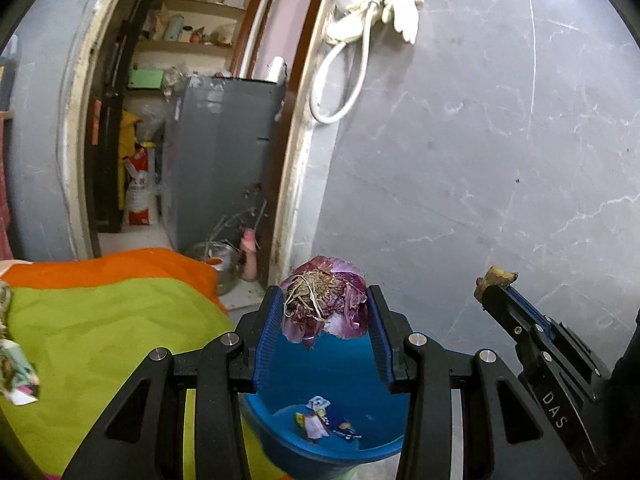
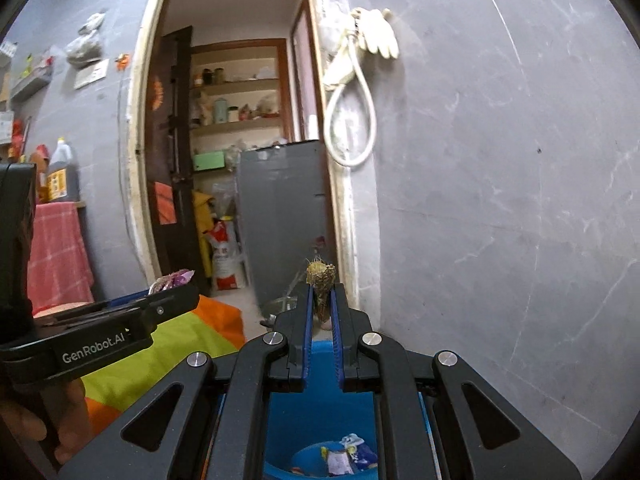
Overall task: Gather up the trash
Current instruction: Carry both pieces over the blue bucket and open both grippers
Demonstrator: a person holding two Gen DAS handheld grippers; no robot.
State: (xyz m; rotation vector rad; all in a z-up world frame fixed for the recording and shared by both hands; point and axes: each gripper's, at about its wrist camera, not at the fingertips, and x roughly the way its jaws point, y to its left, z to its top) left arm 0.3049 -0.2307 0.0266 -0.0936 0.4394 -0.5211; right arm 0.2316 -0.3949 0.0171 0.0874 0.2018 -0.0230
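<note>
While the orange-and-green cloth (image 1: 100,320) fills the 9 o'clock side of the left wrist view, the left gripper (image 1: 325,312) holds its 2 blue pads moderately apart, clamped on a purple onion scrap (image 1: 326,304). That scrap is papery, with torn violet skin and a dry tangle of tan roots on its near face. It hangs directly over the blue bin (image 1: 332,412), whose floor holds a few crumpled printed wrappers (image 1: 320,420). Toward 3 o'clock, the right gripper (image 1: 490,286) pinches a small brown root scrap (image 1: 495,276). In the right wrist view its pads (image 2: 308,320) are nearly together on that fibrous, yellow-brown piece (image 2: 321,274), also above the bin (image 2: 320,380).
</note>
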